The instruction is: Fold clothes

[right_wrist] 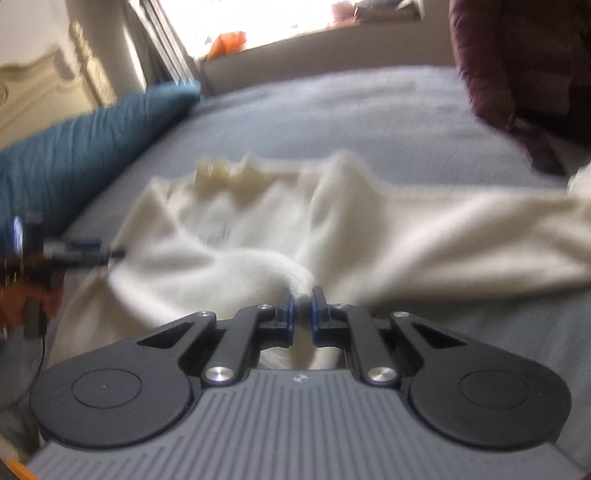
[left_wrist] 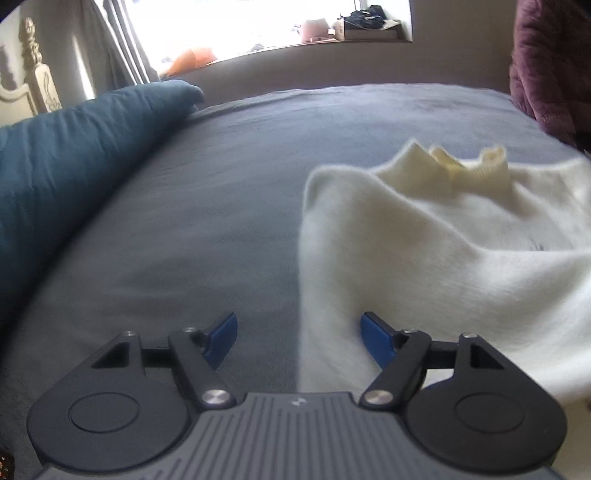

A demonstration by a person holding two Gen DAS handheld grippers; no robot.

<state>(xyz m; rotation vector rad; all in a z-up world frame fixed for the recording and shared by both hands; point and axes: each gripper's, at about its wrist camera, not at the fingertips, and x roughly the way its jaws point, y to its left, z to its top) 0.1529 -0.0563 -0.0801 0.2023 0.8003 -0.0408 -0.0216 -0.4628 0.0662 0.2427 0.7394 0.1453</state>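
A cream knit sweater [left_wrist: 443, 236] lies rumpled on the grey bedsheet [left_wrist: 184, 221], its ribbed collar [left_wrist: 469, 166] toward the far side. My left gripper [left_wrist: 300, 338] hovers open over the sweater's left edge; its blue pads [left_wrist: 376, 341] stand wide apart and press on nothing. In the right wrist view my right gripper [right_wrist: 303, 301] is shut on a raised fold of the sweater [right_wrist: 258, 236], with cloth bunched between the pads. The left gripper [right_wrist: 85, 253] shows blurred at the sweater's left edge. One sleeve [right_wrist: 480, 229] stretches out to the right.
A teal pillow [left_wrist: 74, 158] lies along the left of the bed, with a carved cream headboard [left_wrist: 33, 74] behind it. A maroon quilted jacket [right_wrist: 517, 66] hangs at the right. A bright window sill [left_wrist: 332, 29] with several items runs past the bed's far edge.
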